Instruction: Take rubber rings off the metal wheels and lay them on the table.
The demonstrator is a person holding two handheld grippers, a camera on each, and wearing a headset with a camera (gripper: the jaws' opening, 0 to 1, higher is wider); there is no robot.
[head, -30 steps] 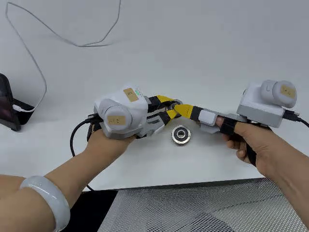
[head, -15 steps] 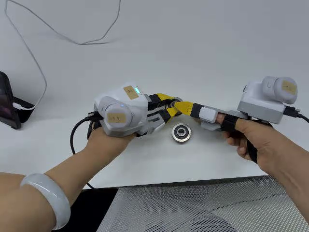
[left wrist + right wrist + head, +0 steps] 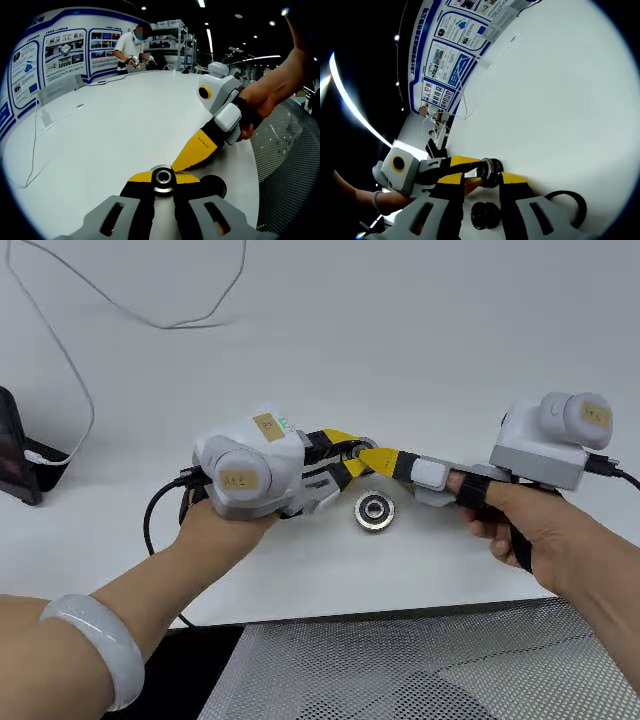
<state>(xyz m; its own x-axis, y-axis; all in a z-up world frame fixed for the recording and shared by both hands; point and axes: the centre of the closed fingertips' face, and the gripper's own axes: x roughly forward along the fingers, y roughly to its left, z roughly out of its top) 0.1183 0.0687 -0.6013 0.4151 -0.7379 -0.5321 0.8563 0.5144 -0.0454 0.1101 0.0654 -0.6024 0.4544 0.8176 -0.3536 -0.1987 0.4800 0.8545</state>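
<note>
Just above the loose metal wheel (image 3: 374,511) lying on the table (image 3: 450,360), the left gripper (image 3: 352,462) pinched a second wheel (image 3: 163,176) between its jaws. The right gripper (image 3: 366,456) reached in from the opposite side, its tips at that held wheel. Whether they clamped it could not be told.

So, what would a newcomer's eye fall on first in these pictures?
The two tools meet tip to tip above the white table: the left tool holds a small metal wheel, and the yellow tip of the right tool touches it. A second wheel lies on the table just below them.
</note>
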